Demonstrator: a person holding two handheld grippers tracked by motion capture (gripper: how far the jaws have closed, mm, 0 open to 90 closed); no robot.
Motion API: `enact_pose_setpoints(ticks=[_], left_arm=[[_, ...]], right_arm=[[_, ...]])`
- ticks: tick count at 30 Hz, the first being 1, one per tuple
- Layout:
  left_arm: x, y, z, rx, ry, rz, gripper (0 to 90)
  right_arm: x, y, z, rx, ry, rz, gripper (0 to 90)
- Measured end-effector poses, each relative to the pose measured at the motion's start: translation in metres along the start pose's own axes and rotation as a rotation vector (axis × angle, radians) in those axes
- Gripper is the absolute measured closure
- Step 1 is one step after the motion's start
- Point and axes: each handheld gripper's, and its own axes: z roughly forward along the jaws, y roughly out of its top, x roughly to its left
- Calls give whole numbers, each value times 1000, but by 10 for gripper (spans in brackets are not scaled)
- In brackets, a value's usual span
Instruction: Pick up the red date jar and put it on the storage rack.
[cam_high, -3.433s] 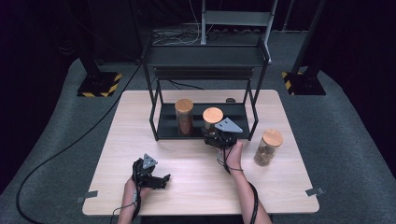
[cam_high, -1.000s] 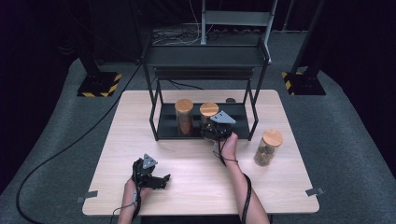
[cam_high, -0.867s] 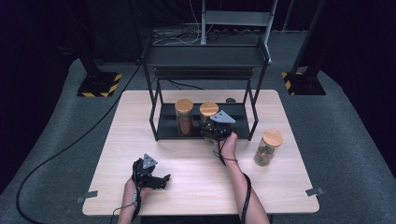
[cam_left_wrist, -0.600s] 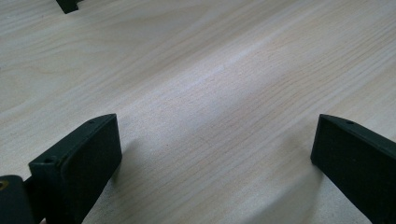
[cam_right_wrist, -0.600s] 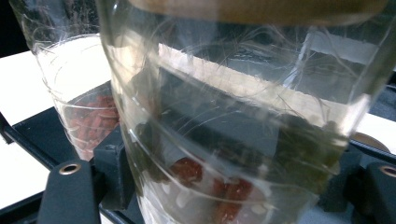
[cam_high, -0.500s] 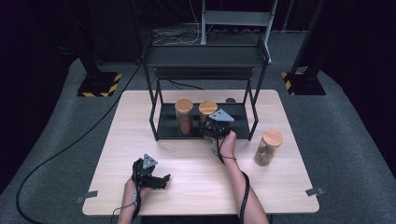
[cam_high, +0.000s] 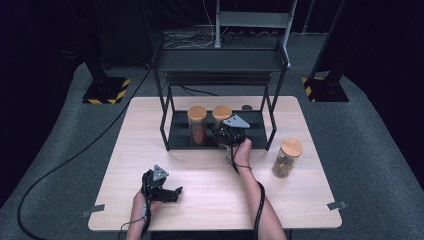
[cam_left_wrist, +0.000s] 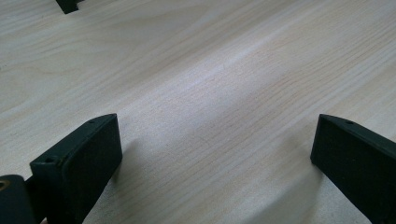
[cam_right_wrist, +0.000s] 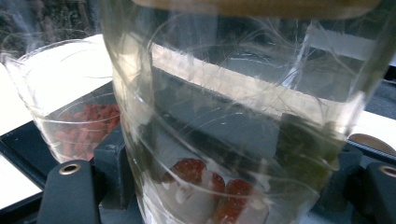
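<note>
The right hand-held gripper (cam_high: 226, 135) is closed tight on a clear glass jar (cam_right_wrist: 243, 116) with a wooden lid (cam_high: 222, 112); the right gripper view shows a black jaw on each side of the glass, pressing on it; a few red pieces lie at the bottom of the jar. The jar is at the low shelf of the black rack (cam_high: 270, 120), which stands at the twelve o'clock side of the bench (cam_high: 210, 195); I cannot tell if its bottom is down on the shelf or just above it.

A second jar (cam_high: 197, 125) with red bits inside stands on the same shelf, just beside the held jar, at its nine o'clock in the high view; a third jar (cam_high: 287, 158) with brown bits waits on the bench outside the rack, toward three o'clock.

The left hand-held gripper (cam_high: 170, 192) rests low on the bench at about seven o'clock, well apart from the rack; its jaws stand wide with bare wood between them, so it holds nothing.

The step in hand looks like setting the jar on the low shelf; the next move, I think, is to make sure the jar stands flat, then open the jaws slowly and pull the hand straight back toward six o'clock; care is needed, since the second jar is so close that a sideways bump could knock it; after that the third jar looks like the one to fetch.
</note>
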Motion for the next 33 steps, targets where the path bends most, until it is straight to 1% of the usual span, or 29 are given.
enact_pose_setpoints(ticks=[5,17,26,29,33], left_arm=[[0,0,0,0,0,0,12],[0,0,0,0,0,0,12],[0,0,0,-1,1,1,14],[0,0,0,-1,1,2,14],[0,0,0,-1,1,2,14]], right_arm=[[-1,0,2,1,-2,9,243],[0,0,9,6,-5,11,243],[1,-4,11,-9,11,28,243],[0,-5,11,-17,16,43,244],[0,-4,11,-11,16,43,243]])
